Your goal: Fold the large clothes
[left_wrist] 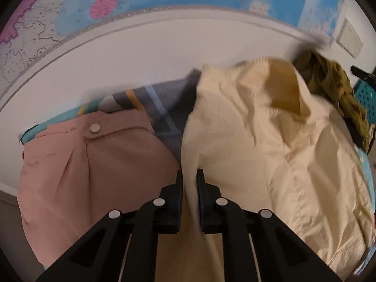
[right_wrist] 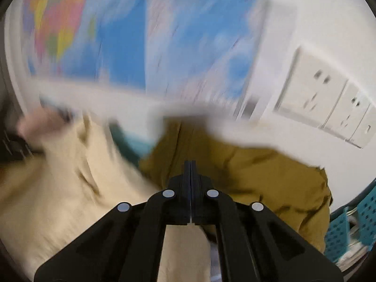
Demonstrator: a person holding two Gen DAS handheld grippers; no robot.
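No legible writing anywhere: wall map (left_wrist: 98, 7) print was too small and blurred to read, no labels on the clothes.

Teal perforated basket (left_wrist: 366, 98) sat at the far right; contents couldn't be made out.

Left gripper (left_wrist: 189, 176): jaws nearly together, a fold of the cream shirt (left_wrist: 270, 145) pinched between them. Shirt lay crumpled, collar up, on the patterned sheet (left_wrist: 162, 108).

Pink garment (left_wrist: 89, 164) with a round button lay just left of the shirt, edges touching. Olive garment (left_wrist: 333, 87) was bunched behind the shirt's collar, near the basket.

Right gripper (right_wrist: 190, 164): jaws fully together, nothing seen between them, over the olive garment. That view was heavily motion-blurred. White wall sockets (right_wrist: 329, 98) to its right.
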